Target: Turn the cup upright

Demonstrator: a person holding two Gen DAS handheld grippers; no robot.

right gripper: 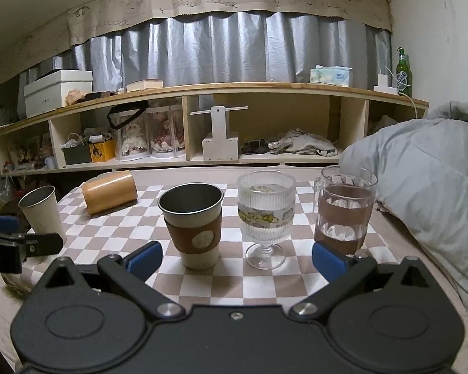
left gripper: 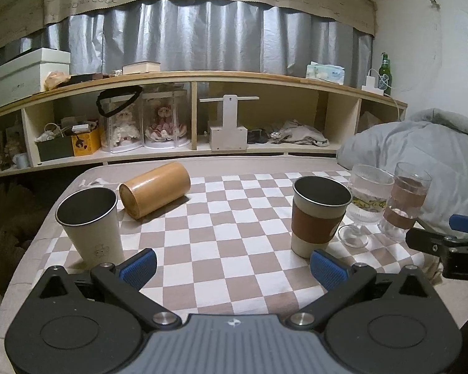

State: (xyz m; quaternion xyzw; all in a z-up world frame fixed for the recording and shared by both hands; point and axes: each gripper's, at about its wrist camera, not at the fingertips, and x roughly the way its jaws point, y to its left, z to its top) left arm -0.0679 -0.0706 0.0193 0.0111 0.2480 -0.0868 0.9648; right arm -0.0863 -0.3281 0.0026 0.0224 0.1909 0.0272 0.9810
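Observation:
A bamboo-coloured wooden cup (left gripper: 154, 188) lies on its side at the far left of the checkered cloth (left gripper: 234, 227); it also shows in the right wrist view (right gripper: 108, 190). My left gripper (left gripper: 232, 269) is open and empty, low over the near edge of the cloth, well short of the lying cup. My right gripper (right gripper: 236, 260) is open and empty, facing a sleeved cup (right gripper: 192, 224) and a stemmed glass (right gripper: 265, 216). The right gripper also shows at the right edge of the left wrist view (left gripper: 452, 237).
An upright cream metal cup (left gripper: 90, 222) stands near left. The sleeved cup (left gripper: 318, 215), stemmed glass (left gripper: 366, 204) and a banded glass (left gripper: 405, 201) stand at the right. A grey duvet (right gripper: 427, 168) lies to the right. A wooden shelf (left gripper: 202, 78) runs behind.

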